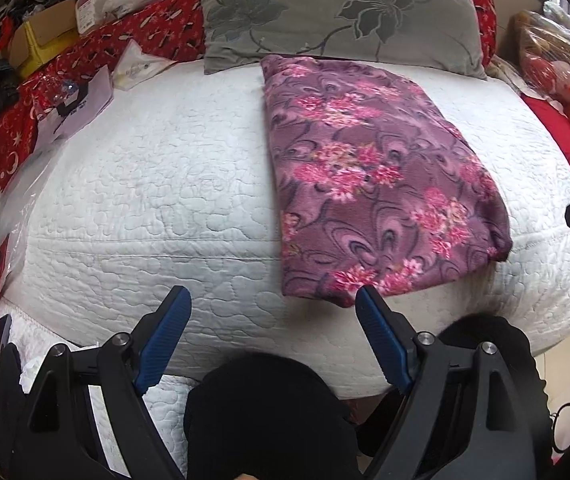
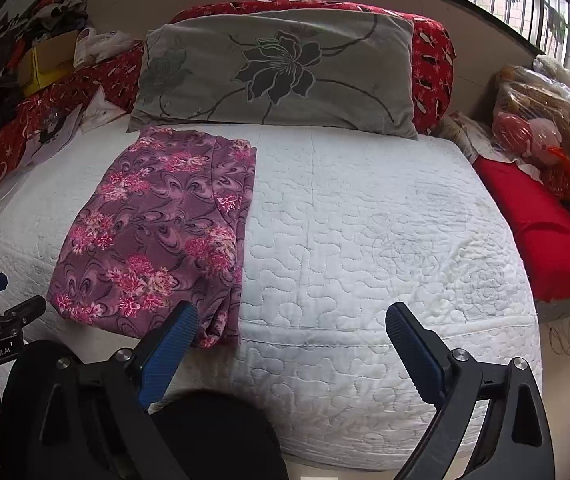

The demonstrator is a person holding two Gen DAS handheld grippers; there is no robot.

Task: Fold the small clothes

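Observation:
A purple garment with pink flowers [image 1: 373, 168] lies folded into a flat rectangle on the white quilted bed [image 1: 165, 200], reaching from the pillow to the front edge. My left gripper [image 1: 272, 294] hovers open over the front edge, its right finger just before the garment's near corner, with nothing between its blue pads. In the right wrist view the garment [image 2: 157, 232] lies on the left half of the bed [image 2: 385, 240]. My right gripper [image 2: 291, 310] is open and holds nothing. Its left finger is close to the garment's near right corner.
A grey flowered pillow [image 2: 277, 72] leans on a red bolster [image 2: 433, 68] at the head. Boxes, bags and clothes [image 1: 45, 32] crowd the left side. Plastic-wrapped toys [image 2: 541, 120] and a red cushion [image 2: 541, 232] sit on the right. A person's dark-clothed knees [image 1: 269, 408] are below the grippers.

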